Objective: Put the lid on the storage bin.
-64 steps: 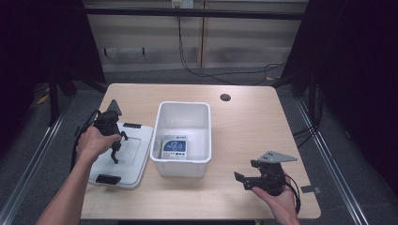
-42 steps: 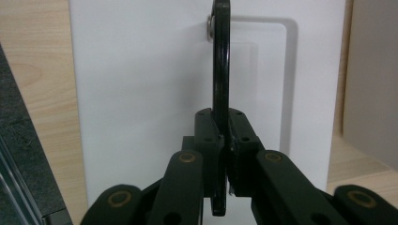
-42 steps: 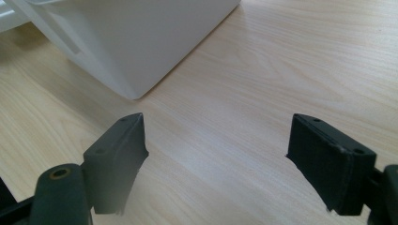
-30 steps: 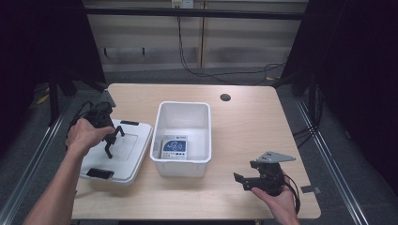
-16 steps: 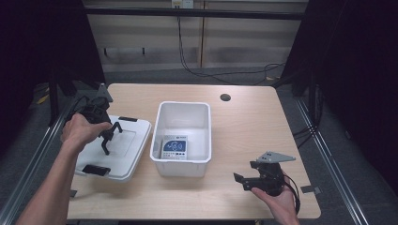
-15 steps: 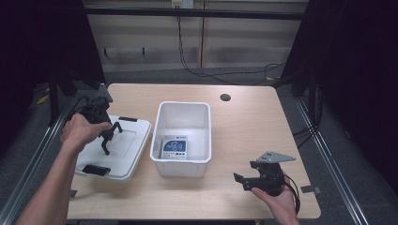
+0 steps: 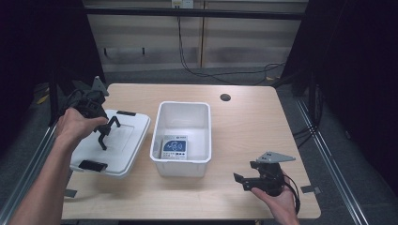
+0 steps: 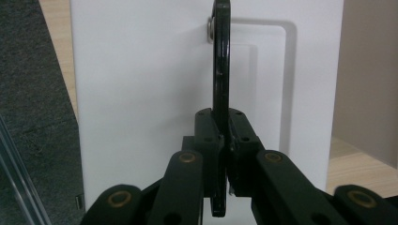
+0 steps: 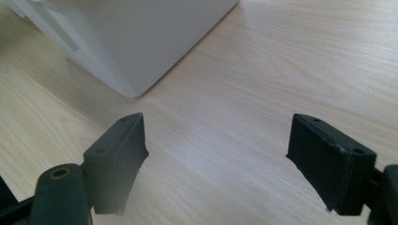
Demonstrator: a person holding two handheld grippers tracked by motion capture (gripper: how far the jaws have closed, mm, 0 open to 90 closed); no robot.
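two grippers: left gripper [image 7: 101,126], right gripper [image 7: 253,180]. one white lid [image 7: 112,145] with two black latches, far latch [image 7: 126,113] and near latch [image 7: 92,165]. one open white bin [image 7: 183,138]. one printed packet [image 7: 174,146] inside. one wooden table [image 7: 244,126] with one round dark hole [image 7: 225,97].

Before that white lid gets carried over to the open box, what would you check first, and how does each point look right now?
1. Left gripper shut on the lid's black handle: ok.
2. Lid lifted off the table: cannot tell; it overhangs the left edge.
3. Bin open on top: ok.
4. The box inside the bin lies below the rim: ok.
5. Right gripper open, beside the bin, out of the lid's way: ok.
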